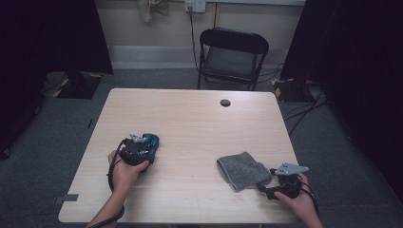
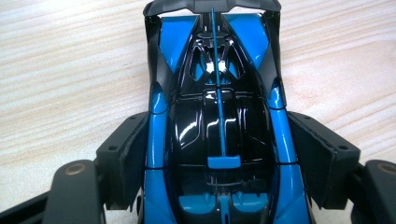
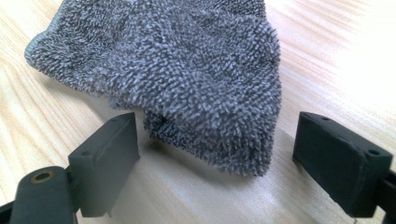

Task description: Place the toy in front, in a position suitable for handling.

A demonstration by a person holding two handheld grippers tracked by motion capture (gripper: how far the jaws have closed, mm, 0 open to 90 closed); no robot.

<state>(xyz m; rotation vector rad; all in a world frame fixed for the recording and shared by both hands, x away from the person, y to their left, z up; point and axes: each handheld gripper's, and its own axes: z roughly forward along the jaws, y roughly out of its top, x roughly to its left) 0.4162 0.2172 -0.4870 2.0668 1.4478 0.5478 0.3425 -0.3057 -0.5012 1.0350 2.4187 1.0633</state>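
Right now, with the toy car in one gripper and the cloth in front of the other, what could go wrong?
The left gripper clamps the toy car on its glossy, tapering sides, so it might slip. The right gripper stands open around the grey cloth, which lies near the table edge; a shallow pinch may drag it off.

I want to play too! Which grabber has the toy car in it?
The left gripper: its jaws squeeze the blue-and-black car. The right gripper is open, with the grey cloth loose between its jaws.

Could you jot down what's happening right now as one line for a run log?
left gripper: fingers closed on blue toy car | right gripper: open, around grey cloth corner | table: both resting
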